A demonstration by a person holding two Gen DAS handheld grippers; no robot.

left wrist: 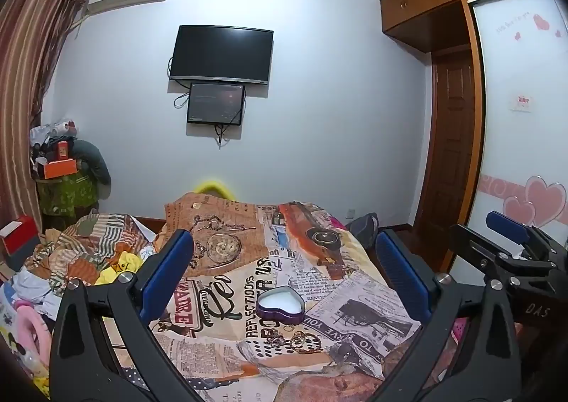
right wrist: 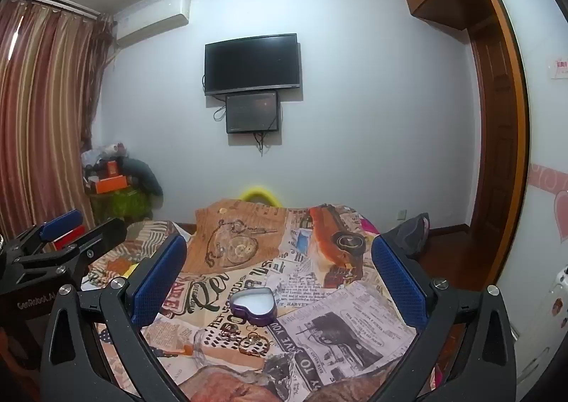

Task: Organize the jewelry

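both the left gripper and the right gripper hang above the bed with jaws wide apart and empty. heart-shaped tin lies open on the newspaper-print cover; jewelry at its 6 o'clock, just beside it.

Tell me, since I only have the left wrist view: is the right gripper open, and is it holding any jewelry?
Observer: Its own camera shows the right gripper wide open, with nothing between its fingers.
Operator: What is it facing?
Observer: The heart-shaped tin sits midway between its fingers, with the jewelry pile just nearer, on the bedspread.
Operator: How does my left gripper look from outside?
Observer: The left gripper shows side-on, open and empty, with white lettering on its body.
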